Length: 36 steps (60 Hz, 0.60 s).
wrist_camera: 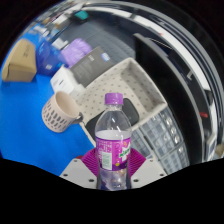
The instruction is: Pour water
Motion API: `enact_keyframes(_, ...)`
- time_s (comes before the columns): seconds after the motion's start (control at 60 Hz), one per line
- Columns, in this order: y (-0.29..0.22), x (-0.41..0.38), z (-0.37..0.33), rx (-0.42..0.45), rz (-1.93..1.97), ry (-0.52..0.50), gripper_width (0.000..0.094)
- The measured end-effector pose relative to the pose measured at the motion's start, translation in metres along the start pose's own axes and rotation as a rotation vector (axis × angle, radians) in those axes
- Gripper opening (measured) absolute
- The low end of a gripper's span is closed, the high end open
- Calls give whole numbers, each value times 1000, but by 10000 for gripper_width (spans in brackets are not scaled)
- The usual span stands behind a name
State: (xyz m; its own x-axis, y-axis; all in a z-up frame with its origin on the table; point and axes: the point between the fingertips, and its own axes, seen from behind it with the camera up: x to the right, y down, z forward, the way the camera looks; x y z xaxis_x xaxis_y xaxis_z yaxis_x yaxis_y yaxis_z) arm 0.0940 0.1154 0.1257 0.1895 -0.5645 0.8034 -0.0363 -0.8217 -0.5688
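A clear water bottle (114, 140) with purple cap was held upright, clamped between both pads of the gripper (113, 168). A paper cup (62, 110) was seen just beyond, on a blue table (25, 125).

Clear glossy plastic bottle (114, 140) with purple label; pale matt paper cup (61, 110).

bottle (114, 140) between hand-held gripper (113, 163) fingers | cup (61, 110) left-behind bottle | basket (158, 125) right

Clear bottle (114, 140) w/ purple cap, purple label; blue table (25, 125).
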Motion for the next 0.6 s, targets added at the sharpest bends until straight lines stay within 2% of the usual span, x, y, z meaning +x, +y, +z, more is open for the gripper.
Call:
enact_keyframes(0.117, -13, -5, 31, -1, -253, -18, 336)
enact_keyframes(0.35, -35, -1, 55, 0, -761, 21, 344)
enact_keyframes(0.6, -75, 10, 62, 60, -1154, 122, 343)
